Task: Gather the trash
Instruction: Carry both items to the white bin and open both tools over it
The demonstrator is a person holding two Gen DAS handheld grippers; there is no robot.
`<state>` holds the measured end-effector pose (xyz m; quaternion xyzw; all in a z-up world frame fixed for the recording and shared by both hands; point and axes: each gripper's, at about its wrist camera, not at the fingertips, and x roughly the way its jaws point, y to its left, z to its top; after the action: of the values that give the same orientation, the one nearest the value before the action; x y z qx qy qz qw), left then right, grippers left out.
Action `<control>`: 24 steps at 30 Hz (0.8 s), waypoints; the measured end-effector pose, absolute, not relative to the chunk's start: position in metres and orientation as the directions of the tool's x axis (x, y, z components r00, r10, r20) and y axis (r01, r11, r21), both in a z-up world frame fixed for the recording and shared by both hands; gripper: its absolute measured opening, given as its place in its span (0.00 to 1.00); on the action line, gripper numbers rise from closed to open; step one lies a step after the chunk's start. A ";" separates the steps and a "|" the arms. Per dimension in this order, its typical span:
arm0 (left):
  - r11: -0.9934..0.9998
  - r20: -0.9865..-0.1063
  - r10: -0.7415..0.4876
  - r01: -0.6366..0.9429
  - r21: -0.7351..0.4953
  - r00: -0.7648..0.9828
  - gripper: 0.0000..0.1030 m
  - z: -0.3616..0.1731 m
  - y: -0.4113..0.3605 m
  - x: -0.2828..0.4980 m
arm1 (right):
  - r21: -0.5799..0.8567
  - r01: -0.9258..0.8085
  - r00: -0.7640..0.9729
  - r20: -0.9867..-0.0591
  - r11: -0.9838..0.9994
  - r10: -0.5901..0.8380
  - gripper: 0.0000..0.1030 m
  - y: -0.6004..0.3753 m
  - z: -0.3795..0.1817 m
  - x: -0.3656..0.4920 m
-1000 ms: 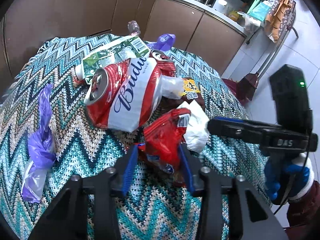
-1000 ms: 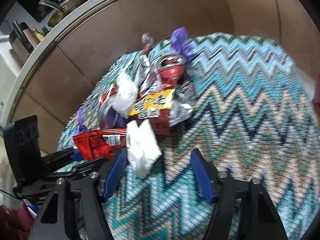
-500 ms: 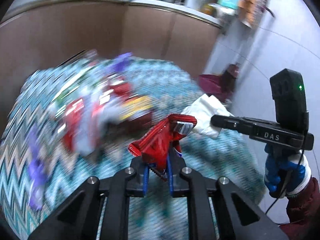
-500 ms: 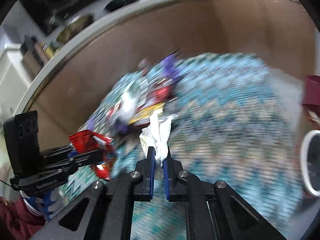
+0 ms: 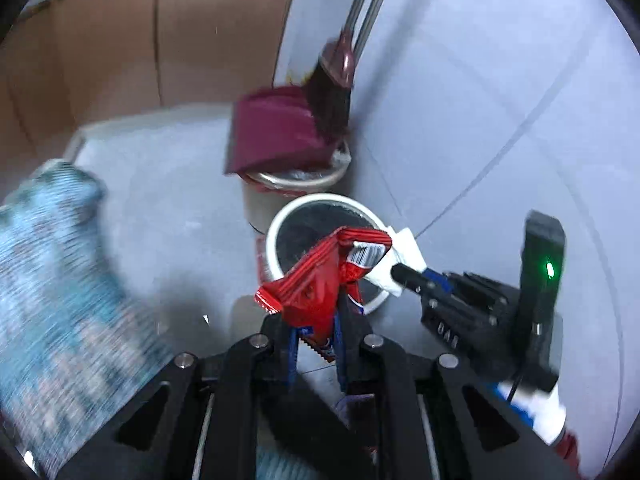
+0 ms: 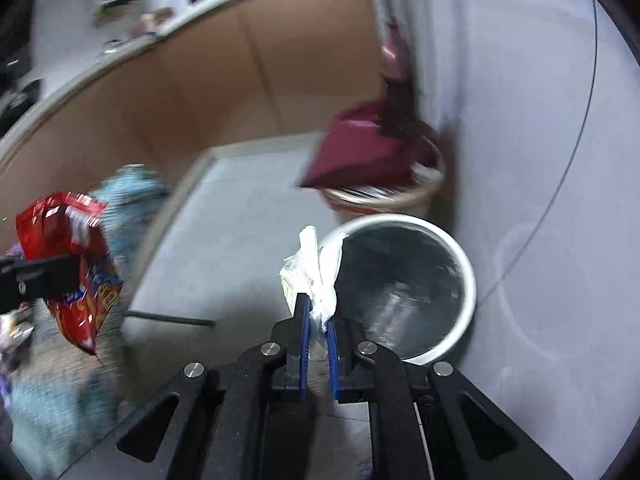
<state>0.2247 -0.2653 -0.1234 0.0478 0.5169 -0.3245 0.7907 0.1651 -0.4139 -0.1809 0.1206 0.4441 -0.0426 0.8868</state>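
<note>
My left gripper (image 5: 316, 334) is shut on a crumpled red snack wrapper (image 5: 320, 276), which hangs over the near rim of a round white trash bin (image 5: 276, 236) on the floor. My right gripper (image 6: 318, 320) is shut on a crumpled white tissue (image 6: 314, 268), just left of that bin's rim (image 6: 466, 280). In the left wrist view the right gripper (image 5: 398, 273) comes in from the right, its tissue (image 5: 406, 248) at the bin's edge. The right wrist view shows the left gripper (image 6: 74, 270) at the far left with the red wrapper (image 6: 66, 240).
A maroon dustpan (image 5: 276, 132) and a broom (image 5: 332, 92) rest on a second bin (image 5: 256, 204) behind the white one, against the grey wall. The table's zigzag cloth (image 5: 52, 264) lies at the left. Brown cabinets (image 6: 200, 92) stand behind the grey floor.
Both grippers closed on their pieces on the table, the left on the red wrapper and the right on the white tissue. Both then swung away from the table to the white bin.
</note>
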 end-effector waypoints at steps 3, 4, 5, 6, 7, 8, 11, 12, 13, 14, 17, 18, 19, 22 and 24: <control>0.791 -0.879 -0.432 0.552 -0.263 0.201 0.16 -0.164 -0.308 0.256 | 0.160 0.226 0.566 -0.824 0.961 0.004 0.10 -0.452 -0.210 0.184; 0.795 -0.889 -0.420 0.547 -0.262 0.185 0.17 -0.180 -0.322 0.267 | 0.155 0.236 0.558 -0.830 0.959 -0.003 0.12 -0.460 -0.217 0.189; 0.794 -0.892 -0.419 0.545 -0.271 0.167 0.18 -0.189 -0.329 0.273 | 0.156 0.244 0.550 -0.835 0.957 -0.004 0.20 -0.468 -0.227 0.194; 0.793 -0.897 -0.419 0.537 -0.287 0.139 0.22 -0.204 -0.339 0.282 | 0.156 0.252 0.543 -0.840 0.955 -0.006 0.33 -0.477 -0.235 0.201; 0.797 -0.902 -0.411 0.533 -0.283 0.136 0.28 -0.211 -0.345 0.289 | 0.152 0.261 0.537 -0.844 0.953 -0.012 0.40 -0.478 -0.239 0.205; 0.804 -0.907 -0.398 0.529 -0.272 0.139 0.30 -0.219 -0.351 0.293 | 0.151 0.270 0.533 -0.846 0.951 -0.017 0.49 -0.483 -0.245 0.209; 0.805 -0.912 -0.392 0.526 -0.275 0.123 0.32 -0.237 -0.359 0.304 | 0.157 0.293 0.520 -0.854 0.943 -0.019 0.50 -0.492 -0.252 0.214; 0.805 -0.911 -0.394 0.525 -0.277 0.124 0.32 -0.238 -0.360 0.305 | 0.162 0.300 0.524 -0.852 0.940 -0.020 0.51 -0.496 -0.251 0.213; 0.804 -0.909 -0.398 0.523 -0.282 0.123 0.32 -0.238 -0.362 0.307 | 0.165 0.305 0.528 -0.849 0.938 -0.022 0.52 -0.494 -0.246 0.212; 0.802 -0.903 -0.411 0.521 -0.292 0.126 0.32 -0.233 -0.359 0.306 | 0.164 0.310 0.532 -0.846 0.936 -0.028 0.54 -0.491 -0.244 0.215; 0.796 -0.881 -0.442 0.527 -0.298 0.170 0.32 -0.206 -0.345 0.294 | 0.153 0.315 0.548 -0.835 0.937 -0.048 0.56 -0.482 -0.226 0.201; 0.796 -0.872 -0.450 0.529 -0.293 0.195 0.32 -0.196 -0.339 0.289 | 0.150 0.314 0.557 -0.829 0.937 -0.054 0.56 -0.477 -0.215 0.194; 0.798 -0.865 -0.455 0.529 -0.290 0.212 0.32 -0.190 -0.338 0.287 | 0.149 0.311 0.566 -0.822 0.938 -0.057 0.56 -0.472 -0.209 0.190; 0.798 -0.824 -0.498 0.516 -0.312 0.272 0.32 -0.148 -0.304 0.261 | 0.158 0.274 0.610 -0.791 0.949 -0.044 0.56 -0.450 -0.178 0.174; 0.799 -0.798 -0.515 0.513 -0.314 0.312 0.32 -0.123 -0.280 0.243 | 0.162 0.219 0.649 -0.760 0.962 -0.020 0.56 -0.427 -0.148 0.158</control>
<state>0.2434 -0.2802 -0.1227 -0.0007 0.4931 -0.3174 0.8100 0.1579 -0.4269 -0.1481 0.1204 0.4133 -0.0664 0.9001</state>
